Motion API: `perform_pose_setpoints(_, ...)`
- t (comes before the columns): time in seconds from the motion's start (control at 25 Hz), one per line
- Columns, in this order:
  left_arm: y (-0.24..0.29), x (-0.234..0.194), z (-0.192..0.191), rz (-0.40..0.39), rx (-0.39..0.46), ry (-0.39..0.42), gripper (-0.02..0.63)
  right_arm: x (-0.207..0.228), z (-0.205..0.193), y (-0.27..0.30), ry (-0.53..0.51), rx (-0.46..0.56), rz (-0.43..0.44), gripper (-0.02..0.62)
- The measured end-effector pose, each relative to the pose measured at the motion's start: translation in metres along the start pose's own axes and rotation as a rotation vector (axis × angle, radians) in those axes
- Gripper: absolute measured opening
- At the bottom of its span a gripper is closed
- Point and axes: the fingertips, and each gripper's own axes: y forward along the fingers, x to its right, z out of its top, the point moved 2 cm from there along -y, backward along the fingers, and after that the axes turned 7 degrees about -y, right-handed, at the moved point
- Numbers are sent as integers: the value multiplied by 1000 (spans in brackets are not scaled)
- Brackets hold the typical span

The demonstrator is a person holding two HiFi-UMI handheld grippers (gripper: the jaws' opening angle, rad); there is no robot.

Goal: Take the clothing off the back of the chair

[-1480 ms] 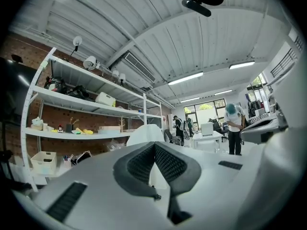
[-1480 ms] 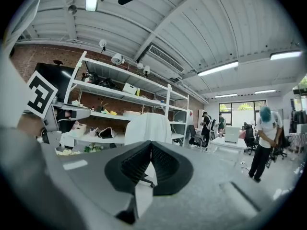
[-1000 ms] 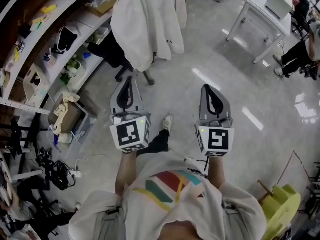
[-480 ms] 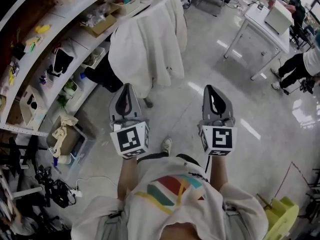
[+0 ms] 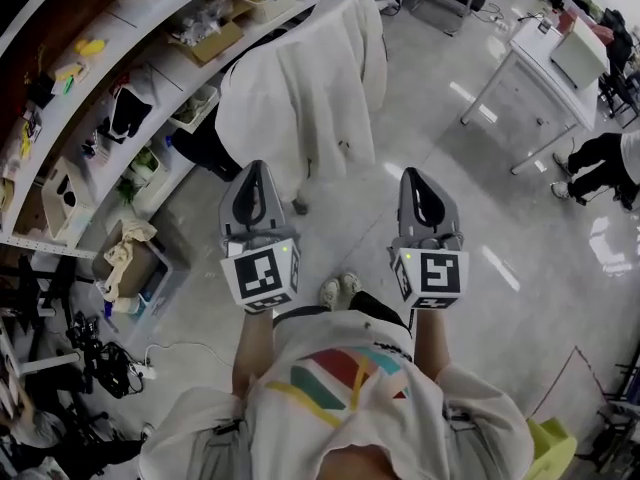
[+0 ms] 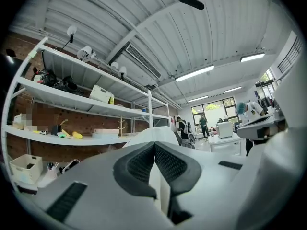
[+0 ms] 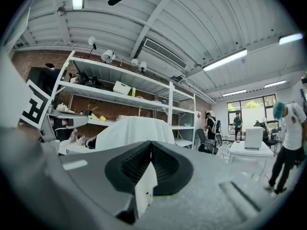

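Closer than a second ago now, the person has walked both grippers up toward the chair (image 5: 205, 140). Both the left gripper (image 5: 256, 171) and right gripper (image 5: 415, 178) are clenched tight on nothing, pointing level. White clothing (image 5: 300, 88) hangs draped over the chair's back just ahead and a bit to the left, long side running down toward the floor, so the left gripper is nearer. No readable writing anywhere, only square markers on the cubes

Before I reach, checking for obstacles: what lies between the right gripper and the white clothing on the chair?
Only bare floor, in the head view, between the right gripper and the white clothing.
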Motion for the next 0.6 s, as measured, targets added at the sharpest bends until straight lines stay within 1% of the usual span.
perform_pose_setpoints(0.12,5,1,3,20,9,-5,14,1,-2,9,3,0,33,5)
perform_pose_setpoints(0.28,18,5,11,49,42,0,14,13,3,25,-7,28,49,5)
perform_pose_setpoints(0.4,33,8,12,42,34,-6,16,28,7,41,-15,52,60,5)
perform_pose_setpoints(0.44,41,8,13,31,25,-8,24,33,11,50,-23,65,67,15)
perform_pose_setpoints(0.48,50,9,16,18,18,-9,78,39,15,61,-33,76,79,50)
perform_pose_setpoints(0.52,59,10,19,8,12,-8,149,46,21,73,-45,88,95,103)
perform_pose_setpoints(0.56,67,10,22,5,7,-2,164,53,26,86,-56,100,112,149)
perform_pose_setpoints(0.6,76,9,24,12,2,9,175,61,32,101,-64,111,129,178)
